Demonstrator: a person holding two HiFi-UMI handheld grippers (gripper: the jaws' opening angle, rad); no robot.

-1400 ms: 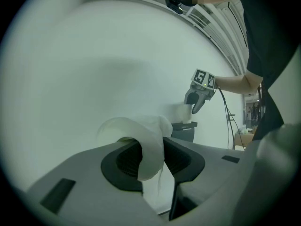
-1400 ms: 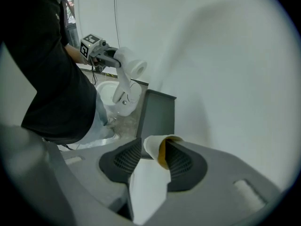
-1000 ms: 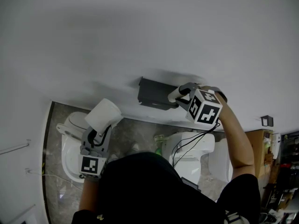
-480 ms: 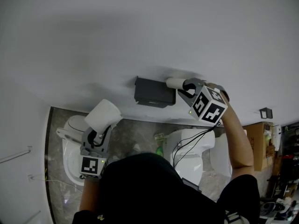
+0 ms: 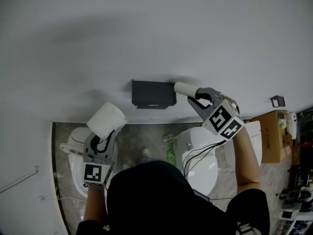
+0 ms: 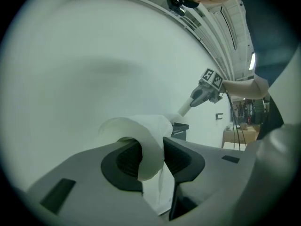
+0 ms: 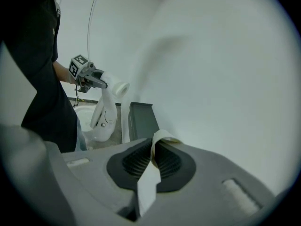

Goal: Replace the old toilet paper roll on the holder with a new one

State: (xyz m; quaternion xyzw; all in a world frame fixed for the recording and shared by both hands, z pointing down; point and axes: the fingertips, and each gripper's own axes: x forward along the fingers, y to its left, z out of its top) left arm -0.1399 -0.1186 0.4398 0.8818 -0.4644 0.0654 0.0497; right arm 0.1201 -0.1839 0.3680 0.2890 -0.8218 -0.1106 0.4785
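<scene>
White wall bears the holder [image 5: 153, 94]; my right tool [image 5: 198, 98], jaws just closed, pinches the old roll [image 5: 184, 87] just beside it. Left tool [image 5: 101, 140] clasps the new roll [image 5: 106, 120]. Best draw the old one clear first.

The new toilet paper roll [image 5: 106, 120] is white, the old roll tube [image 5: 185, 88] off-white, the holder [image 5: 153, 93] dark grey. The left gripper [image 6: 151, 157] and right gripper [image 7: 153, 160] are grey with black insides, their marker cubes [image 5: 225, 121] patterned in black-and-white squares.
</scene>
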